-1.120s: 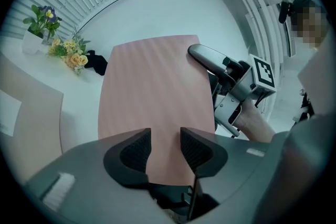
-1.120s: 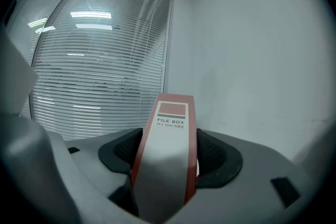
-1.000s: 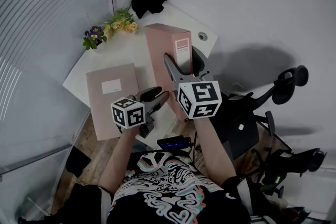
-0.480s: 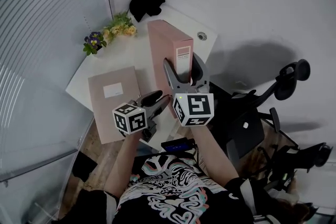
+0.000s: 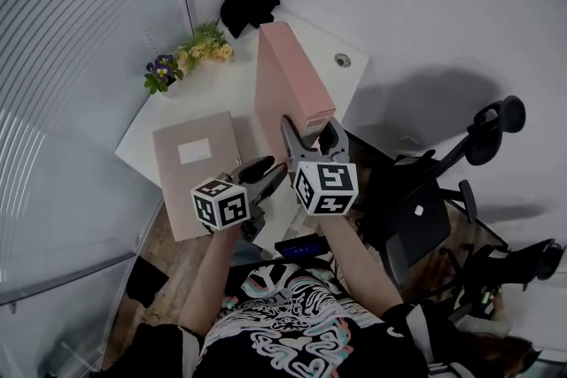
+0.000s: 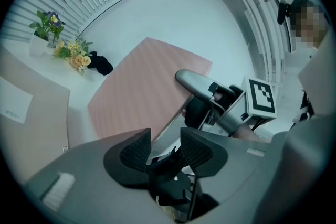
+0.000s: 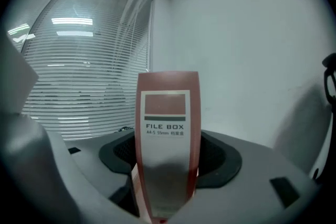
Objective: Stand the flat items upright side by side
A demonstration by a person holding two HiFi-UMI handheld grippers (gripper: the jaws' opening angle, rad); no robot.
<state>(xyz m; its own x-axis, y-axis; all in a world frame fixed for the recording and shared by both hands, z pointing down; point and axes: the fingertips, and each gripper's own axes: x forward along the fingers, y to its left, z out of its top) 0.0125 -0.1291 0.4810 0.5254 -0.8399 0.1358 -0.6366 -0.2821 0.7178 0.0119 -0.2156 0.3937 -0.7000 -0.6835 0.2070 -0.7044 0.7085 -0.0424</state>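
Pink box stands upright on the white table, long axis vertical, labelled spine facing 6 o'clock into the right claw. It's smooth card, slim and rectangular. The jaws have just been closing, dark pads against both sides of the spine (label reads FILE BOX). Left claw, at 8 o'clock, is half spread and empty. Second box lies flat at 9 o'clock.

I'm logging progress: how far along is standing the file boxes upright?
Done: one pink file box stands upright. In hand: the right gripper has just been closing its fingers on its spine. To do: the second box lies flat beside it; the left gripper is empty.
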